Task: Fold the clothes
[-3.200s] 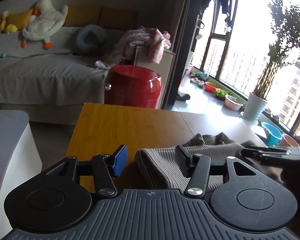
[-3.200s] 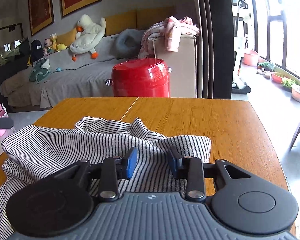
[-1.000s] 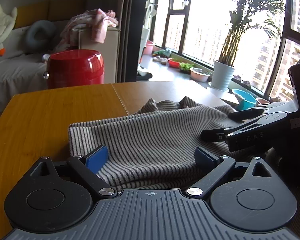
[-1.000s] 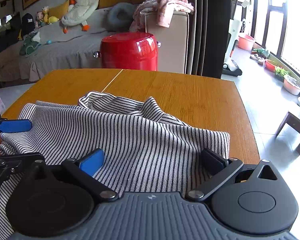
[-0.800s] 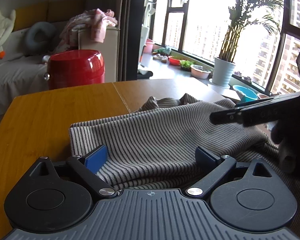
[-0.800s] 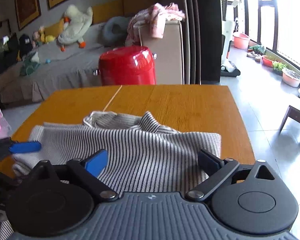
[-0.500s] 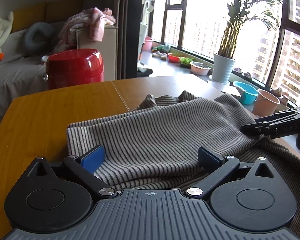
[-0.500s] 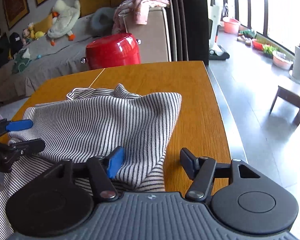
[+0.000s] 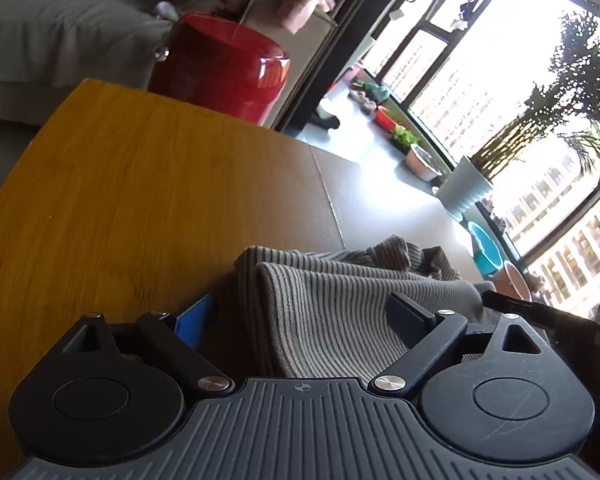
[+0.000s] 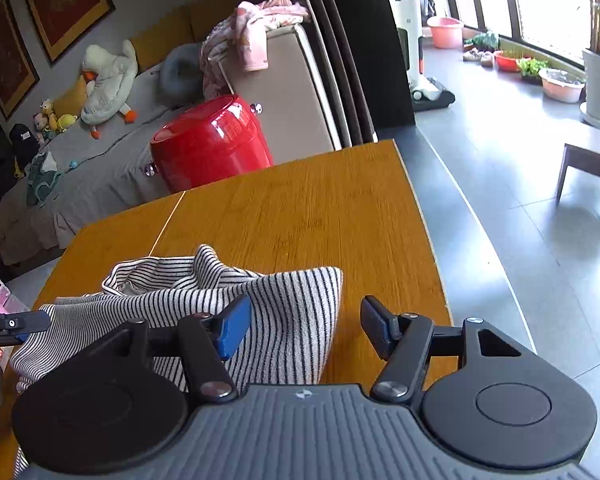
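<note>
A black-and-white striped garment [image 9: 332, 292] [image 10: 180, 292] lies folded on the wooden table [image 9: 140, 180] [image 10: 300, 208]. My left gripper [image 9: 294, 312] straddles the garment's folded left edge. Its jaws are closing, with cloth between them, and the pads do not press on it. My right gripper [image 10: 304, 330] is open at a middling width over the garment's right edge; the blue pad hangs above the cloth and the other finger above bare wood. The right gripper's finger [image 9: 516, 308] shows at the far side of the cloth. The left gripper's fingers [image 10: 16, 324] show at the left.
A red drum stool [image 9: 220, 68] [image 10: 212, 148] stands beyond the table's far edge, with a grey sofa [image 10: 100, 152] behind it. The table's right edge [image 10: 428, 240] drops to tiled floor, where a small dark stool [image 10: 588, 168] stands. A potted plant [image 9: 464, 192] stands by the window.
Both grippers slid apart from the garment's middle to its side edges and rolled. The right jaws narrowed from wide open. The garment looks narrower and more bunched.
</note>
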The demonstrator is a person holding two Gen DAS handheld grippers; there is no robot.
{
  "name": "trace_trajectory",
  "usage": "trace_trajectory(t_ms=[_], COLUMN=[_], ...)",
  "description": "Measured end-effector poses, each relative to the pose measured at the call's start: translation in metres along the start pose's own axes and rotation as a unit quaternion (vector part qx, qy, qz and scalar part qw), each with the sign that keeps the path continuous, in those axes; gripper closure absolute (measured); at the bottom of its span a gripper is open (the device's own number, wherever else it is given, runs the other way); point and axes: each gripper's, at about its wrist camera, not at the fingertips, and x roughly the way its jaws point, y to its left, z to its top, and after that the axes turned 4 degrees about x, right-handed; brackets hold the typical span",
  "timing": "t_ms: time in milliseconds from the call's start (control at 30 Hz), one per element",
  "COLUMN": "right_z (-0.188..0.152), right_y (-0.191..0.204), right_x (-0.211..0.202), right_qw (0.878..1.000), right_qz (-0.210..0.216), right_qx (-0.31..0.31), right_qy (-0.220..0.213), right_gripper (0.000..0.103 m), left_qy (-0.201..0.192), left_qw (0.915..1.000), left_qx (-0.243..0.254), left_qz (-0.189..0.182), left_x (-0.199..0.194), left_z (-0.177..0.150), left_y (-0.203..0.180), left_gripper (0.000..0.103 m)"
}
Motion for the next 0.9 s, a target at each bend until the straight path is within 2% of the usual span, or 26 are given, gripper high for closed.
trace_trajectory(t_ms=[100, 200, 267, 300, 367, 400, 433, 533, 633, 700, 800, 900], right_z=[0.0, 0.002, 0.004, 0.005, 0.012, 0.017, 0.023, 0.042, 0.043, 0.034, 0.002, -0.042], right_y=[0.006, 0.013, 0.018, 0.02, 0.022, 0.023, 0.025, 0.03, 0.046, 0.055, 0.056, 0.052], right_x=[0.008, 0.014, 0.019, 0.021, 0.029, 0.032, 0.031, 0.024, -0.027, -0.068, -0.125, -0.166], right_qw=[1.0, 0.999, 0.999, 0.999, 0.999, 0.999, 0.999, 0.999, 0.994, 0.988, 0.983, 0.981], right_qz=[0.013, 0.024, 0.024, 0.023, 0.019, 0.018, 0.021, 0.034, 0.076, 0.099, 0.116, 0.112], right_qx=[-0.01, -0.024, -0.033, -0.036, -0.037, -0.035, -0.03, -0.019, -0.048, -0.078, -0.103, -0.129], right_qy=[0.005, 0.009, 0.008, 0.007, 0.006, 0.004, -0.001, -0.018, -0.059, -0.085, -0.099, -0.096], right_gripper=[0.041, 0.041, 0.052, 0.054, 0.068, 0.072, 0.081, 0.084, 0.085, 0.085, 0.085, 0.085], left_qy=[0.004, 0.005, 0.002, 0.001, 0.0, -0.002, -0.004, -0.01, -0.044, -0.071, -0.09, -0.087], left_qw=[0.9997, 0.9987, 0.998, 0.9978, 0.9982, 0.9983, 0.9984, 0.9986, 0.9965, 0.9928, 0.9877, 0.985], left_qx=[0.015, 0.047, 0.062, 0.065, 0.059, 0.058, 0.056, 0.05, 0.07, 0.096, 0.124, 0.145], left_qz=[-0.017, -0.017, -0.008, -0.006, -0.002, 0.001, 0.004, 0.014, -0.003, -0.013, -0.028, -0.036], left_x=[0.013, 0.023, 0.028, 0.031, 0.035, 0.033, 0.032, 0.027, -0.01, -0.048, -0.096, -0.13], left_z=[0.006, 0.007, 0.007, 0.009, 0.016, 0.02, 0.024, 0.037, 0.038, 0.024, -0.009, -0.049], left_y=[-0.006, -0.018, -0.023, -0.024, -0.023, -0.023, -0.024, -0.027, -0.039, -0.052, -0.067, -0.075], left_gripper=[0.013, 0.016, 0.04, 0.045, 0.059, 0.06, 0.064, 0.074, 0.077, 0.077, 0.078, 0.078])
